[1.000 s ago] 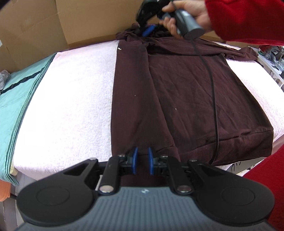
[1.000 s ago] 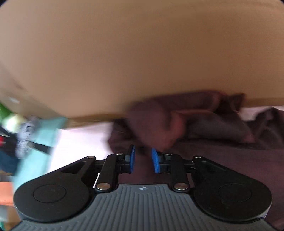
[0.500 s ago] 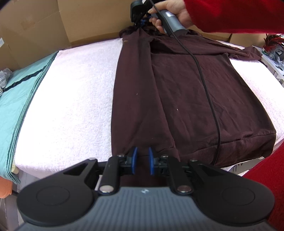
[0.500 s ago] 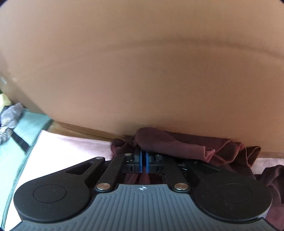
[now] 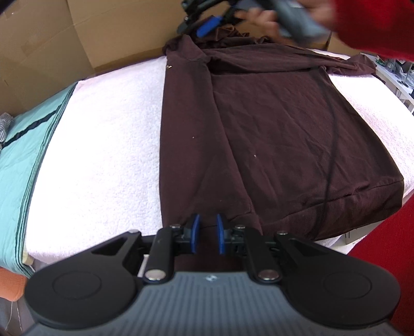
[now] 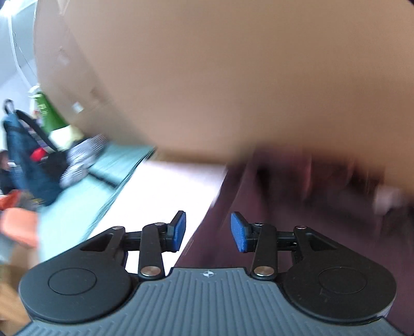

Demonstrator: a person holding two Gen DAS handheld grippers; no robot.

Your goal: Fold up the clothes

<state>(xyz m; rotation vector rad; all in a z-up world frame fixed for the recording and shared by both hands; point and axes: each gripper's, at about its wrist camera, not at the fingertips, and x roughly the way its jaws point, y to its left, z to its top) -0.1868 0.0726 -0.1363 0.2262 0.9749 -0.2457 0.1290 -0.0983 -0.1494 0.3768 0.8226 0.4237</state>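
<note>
A dark brown shirt [image 5: 271,124] lies flat on a white towel [image 5: 103,155], its left side folded in over the body and its hem at the near edge. My left gripper [image 5: 207,232] sits at that hem with its blue pads a little apart; brown cloth shows in the gap. At the far collar a hand [image 5: 258,15] in a red sleeve holds my right gripper [image 5: 207,20] just above the cloth. The blurred right wrist view shows that gripper [image 6: 208,230] wide open over the shirt's [image 6: 233,219] left edge, holding nothing.
Cardboard [image 5: 103,31] walls the far side. A teal cloth [image 5: 23,155] lies left of the towel, with an orange item [image 5: 10,287] below it. A black cable [image 5: 331,129] trails across the shirt. Red fabric [image 5: 383,245] is at the near right. A dark bag [image 6: 23,155] stands far left.
My right gripper, shut on the collar cloth half a second ago, has opened wide, let it go and swung left. The left gripper has kept its place and gap.
</note>
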